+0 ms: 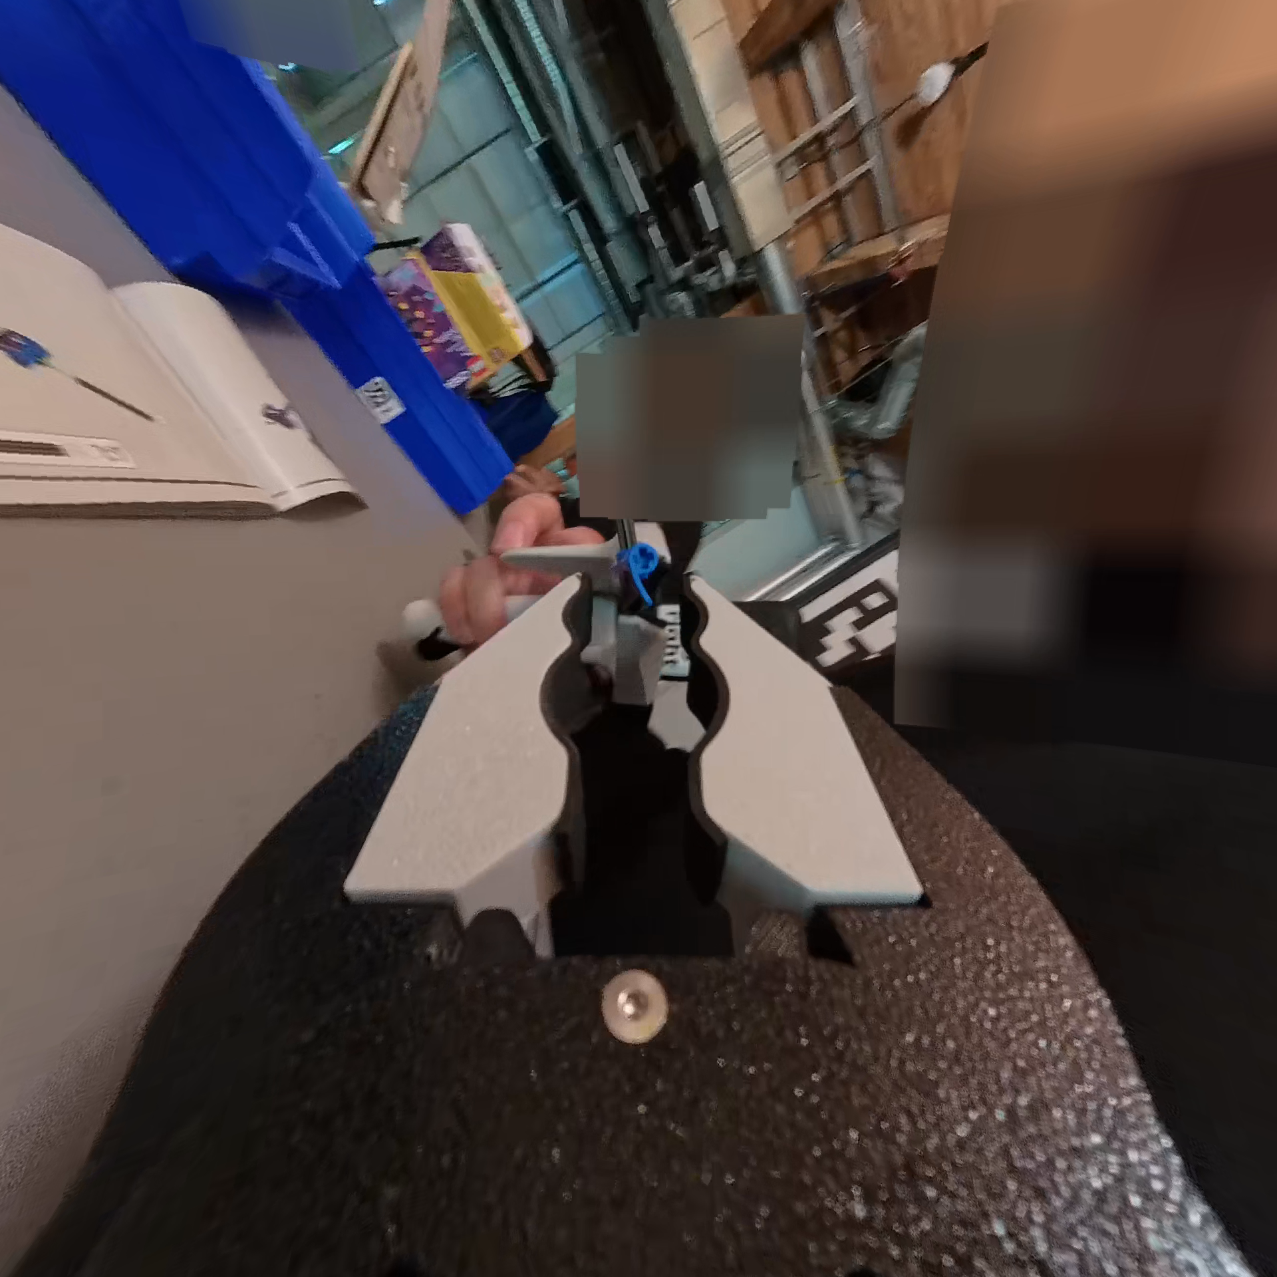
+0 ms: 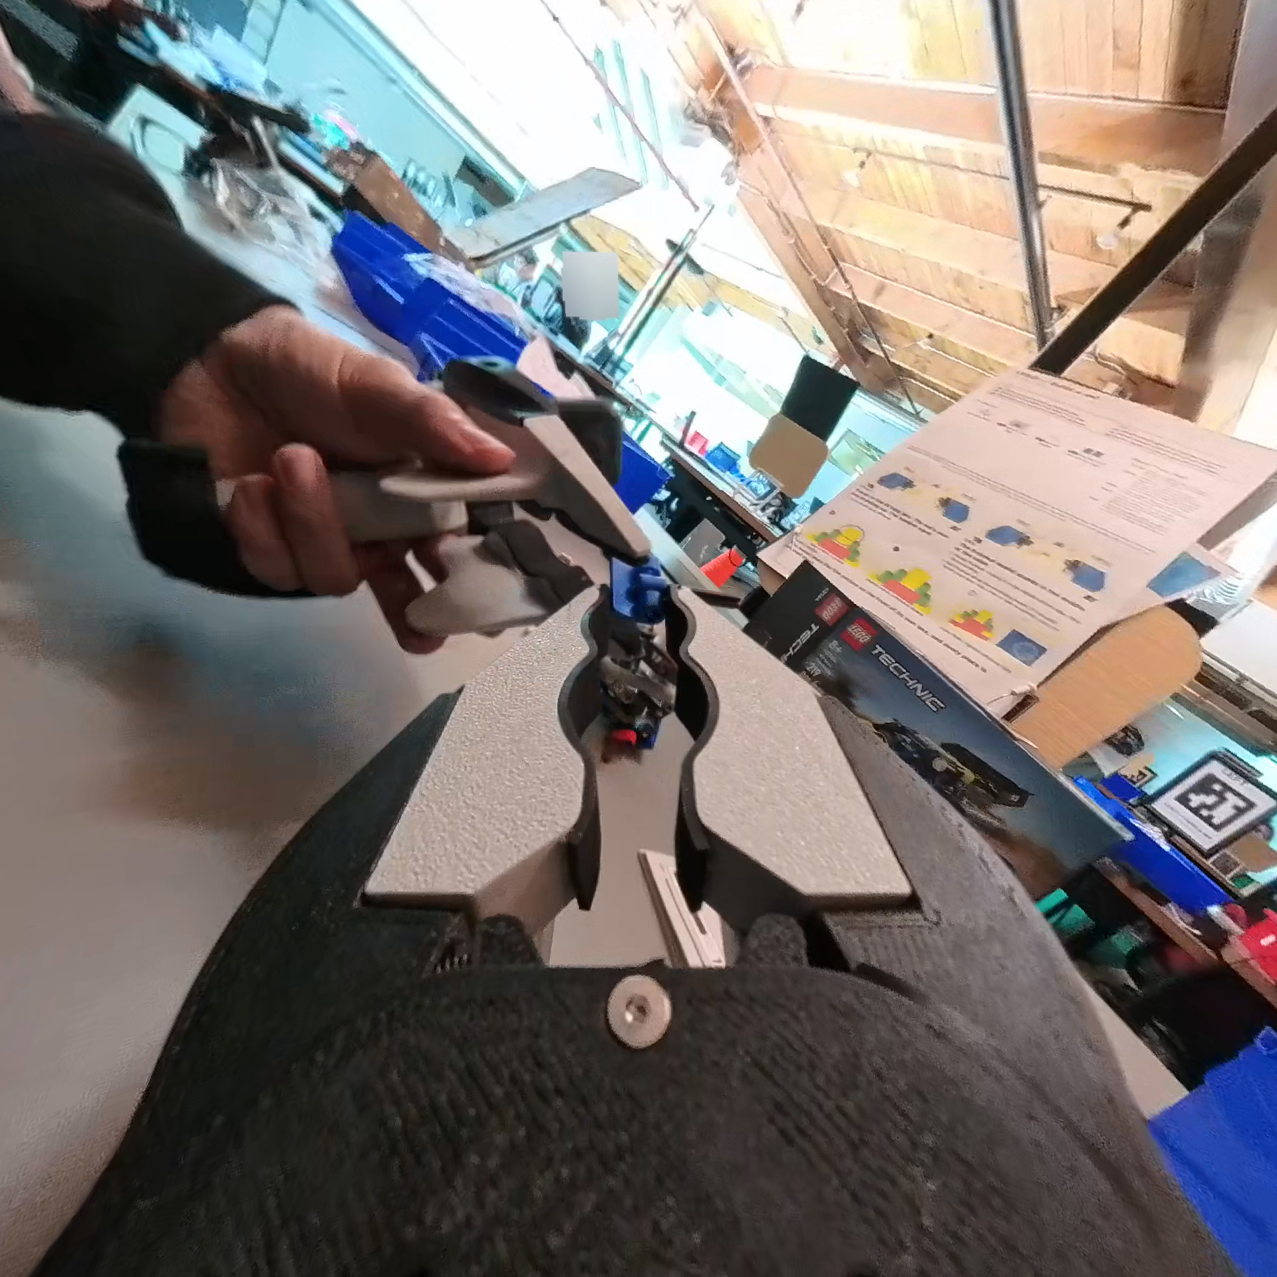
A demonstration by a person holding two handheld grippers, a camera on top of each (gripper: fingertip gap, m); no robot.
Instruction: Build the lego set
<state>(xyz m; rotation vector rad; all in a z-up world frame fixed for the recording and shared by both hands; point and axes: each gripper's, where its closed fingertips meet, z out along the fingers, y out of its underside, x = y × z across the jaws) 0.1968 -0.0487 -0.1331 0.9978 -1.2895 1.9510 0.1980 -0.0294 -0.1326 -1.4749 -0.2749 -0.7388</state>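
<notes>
Two grippers meet at one small lego sub-assembly [image 2: 639, 649], held in the air above the grey table [image 2: 103, 725]. Your right gripper [image 2: 636, 615] is pinched on that cluster of blue, grey and black parts. Your left gripper [image 2: 622, 553] comes in from above the sub-assembly, tip touching its blue piece [image 2: 632, 587]; from its own view the left tongs sit narrowly parted around the blue piece [image 1: 639, 563], and grip there is unclear. Judging by size, the build is early: most remains. The set box [image 2: 933, 698] lies right of the sub-assembly, the open instruction booklet [image 1: 138, 414] to its left.

Wooden ceiling beams [image 2: 898, 138], perhaps bright windows [image 2: 484, 90]
</notes>
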